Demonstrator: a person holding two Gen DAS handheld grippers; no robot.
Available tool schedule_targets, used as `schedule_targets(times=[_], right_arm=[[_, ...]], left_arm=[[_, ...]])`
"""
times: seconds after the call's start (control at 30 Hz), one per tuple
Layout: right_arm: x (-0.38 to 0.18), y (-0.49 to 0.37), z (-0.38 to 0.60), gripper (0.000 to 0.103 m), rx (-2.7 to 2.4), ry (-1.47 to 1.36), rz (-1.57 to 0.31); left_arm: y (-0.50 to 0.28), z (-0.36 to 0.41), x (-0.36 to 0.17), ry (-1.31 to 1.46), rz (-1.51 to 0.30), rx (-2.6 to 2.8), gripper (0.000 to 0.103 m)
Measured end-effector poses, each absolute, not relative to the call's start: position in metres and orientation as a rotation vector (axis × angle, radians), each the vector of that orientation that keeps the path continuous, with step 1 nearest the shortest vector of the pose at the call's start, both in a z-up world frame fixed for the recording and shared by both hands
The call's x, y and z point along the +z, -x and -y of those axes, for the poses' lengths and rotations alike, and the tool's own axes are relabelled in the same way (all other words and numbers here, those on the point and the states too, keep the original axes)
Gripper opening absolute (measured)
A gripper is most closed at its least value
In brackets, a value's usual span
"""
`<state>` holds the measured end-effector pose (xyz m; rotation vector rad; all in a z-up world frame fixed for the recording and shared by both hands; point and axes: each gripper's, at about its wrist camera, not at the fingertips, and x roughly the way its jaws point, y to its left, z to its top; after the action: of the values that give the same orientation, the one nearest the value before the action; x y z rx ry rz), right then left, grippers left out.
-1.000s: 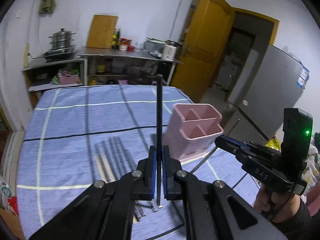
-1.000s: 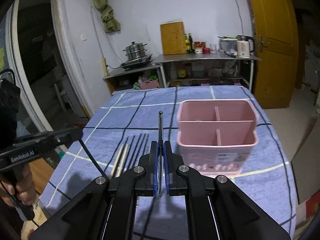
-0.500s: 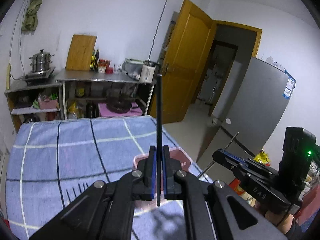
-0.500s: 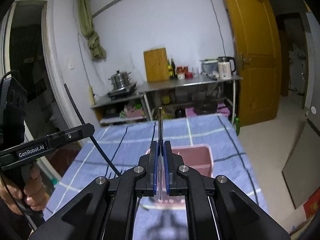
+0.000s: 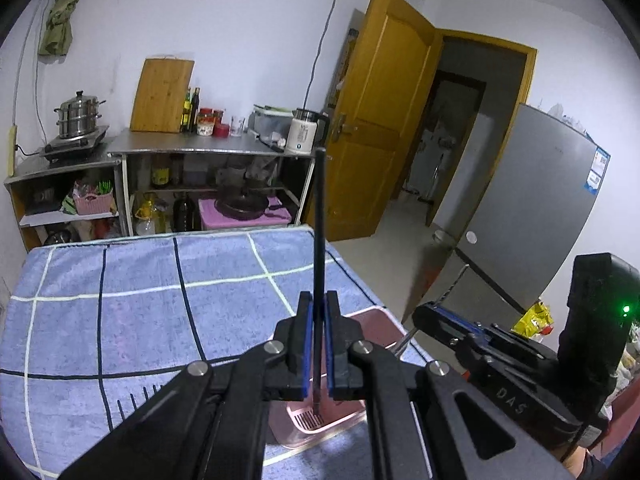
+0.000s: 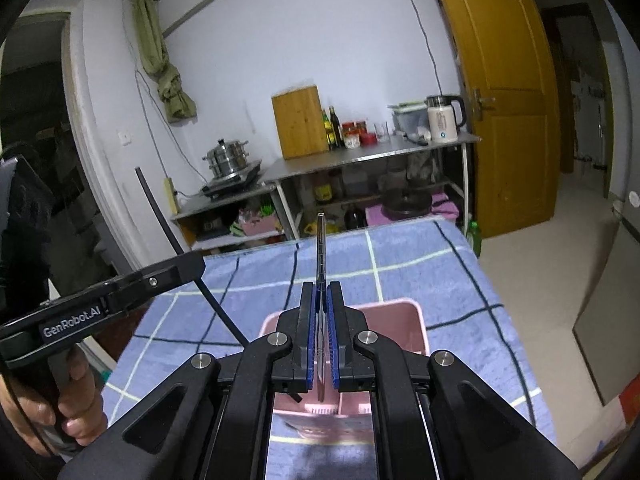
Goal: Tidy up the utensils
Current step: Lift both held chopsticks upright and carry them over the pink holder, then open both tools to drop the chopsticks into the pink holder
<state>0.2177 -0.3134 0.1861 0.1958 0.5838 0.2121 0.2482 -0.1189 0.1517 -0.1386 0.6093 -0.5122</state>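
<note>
Both tools are clamping one utensil each: left tool (image 5: pixel 316 354) a black chopstick (image 5: pixel 319 248), right tool (image 6: pixel 320 344) a steel chopstick (image 6: pixel 321 252), hovering over the pink caddy (image 6: pixel 404 320); neither's dropped in yet.

A blue cloth (image 5: pixel 120 320) crossed by white and black lines in a wide check covers the table. The utensil holder (image 6: pixel 404 320) is pale pink. One chopstick (image 5: pixel 319 240) is black, the other chopstick (image 6: pixel 321 248) silvery metal. Both black grippers carry blue pads (image 6: pixel 309 344). The door (image 5: pixel 380 120) is ochre yellow, the cutting board (image 5: pixel 162 96) light wood.
</note>
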Motion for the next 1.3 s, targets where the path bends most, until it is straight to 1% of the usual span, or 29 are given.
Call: schedule_targets(times=[0.33, 0.67, 0.83, 0.93, 0.97, 1.03, 1.07, 1.23, 1.27, 1.3], right_arm=[[0.134, -0.229, 0.307, 0.006, 0.201, -0.175, -0.705], [0.117, -0.234, 0.305, 0.006, 0.199, -0.166, -0.751], [0.117, -0.229, 0.305, 0.011, 0.195, -0.152, -0.75], [0.12, -0.225, 0.307, 0.019, 0.194, -0.16, -0.741], [0.121, -0.224, 0.308, 0.024, 0.192, -0.162, -0.739], [0.122, -0.221, 0.309, 0.026, 0.191, -0.162, -0.732], [0.124, -0.219, 0.309, 0.026, 0.193, -0.162, -0.726], [0.136, -0.205, 0.311, 0.026, 0.189, -0.157, -0.683], [0.138, -0.2, 0.31, 0.026, 0.188, -0.153, -0.67], [0.141, -0.195, 0.309, 0.026, 0.192, -0.153, -0.66]], left_arm=[[-0.261, 0.127, 0.111, 0.134, -0.705, -0.497, 0.006], [-0.263, 0.127, 0.092, 0.135, -0.739, -0.482, 0.006], [-0.261, 0.127, 0.09, 0.139, -0.728, -0.471, 0.007], [-0.257, 0.124, 0.093, 0.145, -0.711, -0.465, 0.007], [-0.256, 0.123, 0.094, 0.149, -0.709, -0.463, 0.007], [-0.252, 0.118, 0.097, 0.169, -0.698, -0.469, 0.013], [-0.25, 0.115, 0.099, 0.178, -0.689, -0.469, 0.02], [-0.229, 0.092, 0.11, 0.244, -0.587, -0.455, 0.026], [-0.222, 0.087, 0.112, 0.247, -0.559, -0.447, 0.037], [-0.214, 0.082, 0.115, 0.245, -0.533, -0.434, 0.059]])
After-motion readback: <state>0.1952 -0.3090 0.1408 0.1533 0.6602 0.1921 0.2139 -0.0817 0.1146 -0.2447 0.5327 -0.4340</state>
